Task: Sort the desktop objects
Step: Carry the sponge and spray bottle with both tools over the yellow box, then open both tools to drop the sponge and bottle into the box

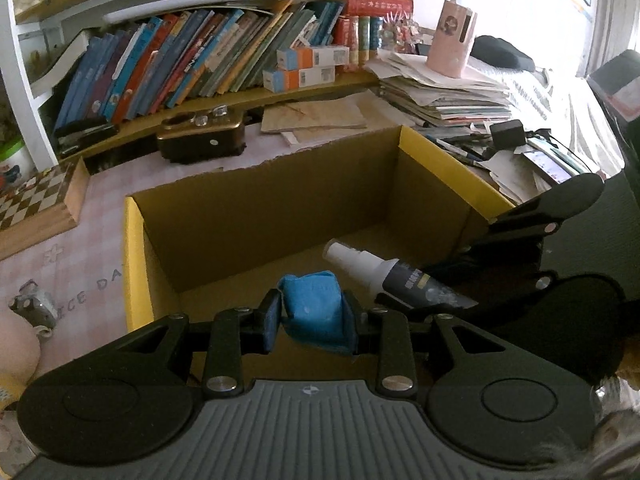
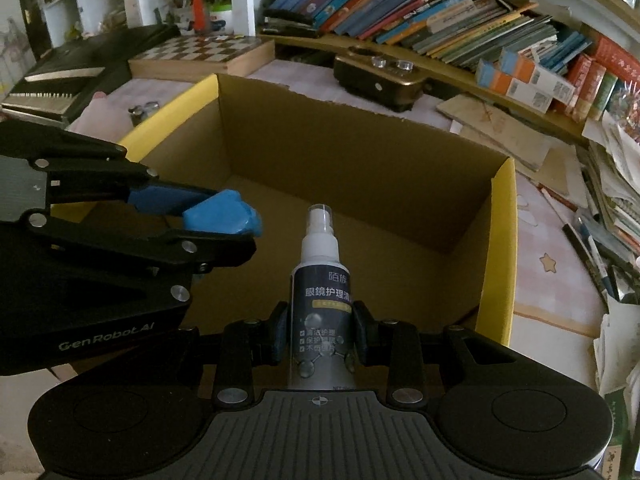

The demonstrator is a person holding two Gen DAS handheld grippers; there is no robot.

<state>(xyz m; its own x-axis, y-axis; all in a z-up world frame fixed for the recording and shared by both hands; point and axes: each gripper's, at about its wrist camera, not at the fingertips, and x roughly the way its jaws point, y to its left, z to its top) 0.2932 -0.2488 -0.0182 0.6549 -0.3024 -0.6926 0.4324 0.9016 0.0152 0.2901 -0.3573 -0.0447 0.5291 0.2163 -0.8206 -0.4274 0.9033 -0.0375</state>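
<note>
- Spray bottle (image 2: 322, 312) of lens cleaner, dark label and white nozzle, sits clamped between the right gripper (image 2: 320, 334) pads at lower centre, nozzle aimed into the box.
- Blue folded cloth (image 1: 316, 312) is pinched tight in the left gripper (image 1: 310, 322), low in the left wrist view.
- Cardboard box (image 2: 500, 240) with yellow outer faces fills mid-frame; its brown floor lies bare and its walls ring both loads.
- Both grippers tilt downward over the near rim, side by side, close but apart.
- Pink desk mat (image 1: 92, 240) surrounds the box; leaning books (image 1: 180, 60) line the shelf at upper frame, chessboard (image 2: 200, 50) upper left.
</note>
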